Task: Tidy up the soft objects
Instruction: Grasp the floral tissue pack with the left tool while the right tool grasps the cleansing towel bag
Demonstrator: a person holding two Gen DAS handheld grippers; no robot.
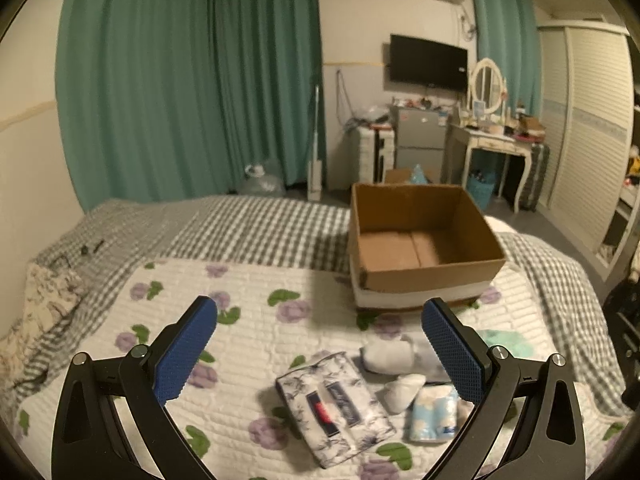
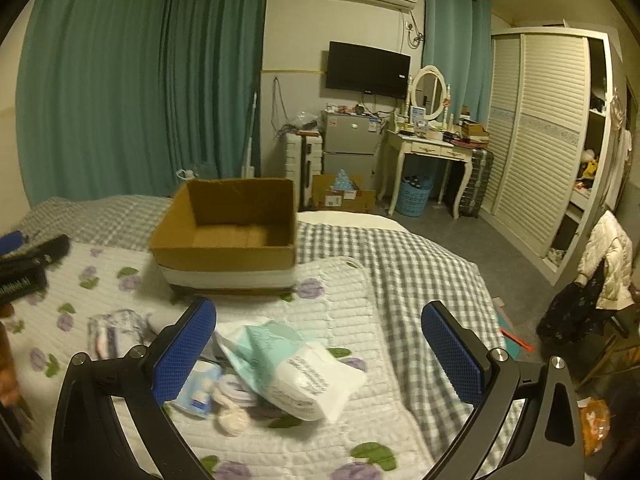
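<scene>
While both jaws are spread wide with nothing held, the left gripper (image 1: 320,354) and right gripper (image 2: 320,354) are poised above soft packets (image 1: 336,406) near the cardboard box (image 1: 424,276).

Dim warm indoor light, soft blur (strong fisheye edge bending).

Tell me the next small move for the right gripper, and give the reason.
Probably lower the open right gripper onto the white and mint plastic packet lying on the floral quilt just ahead of its fingers. Both grippers hold nothing, the brown cardboard box looks empty, and that packet is the nearest soft item.
</scene>
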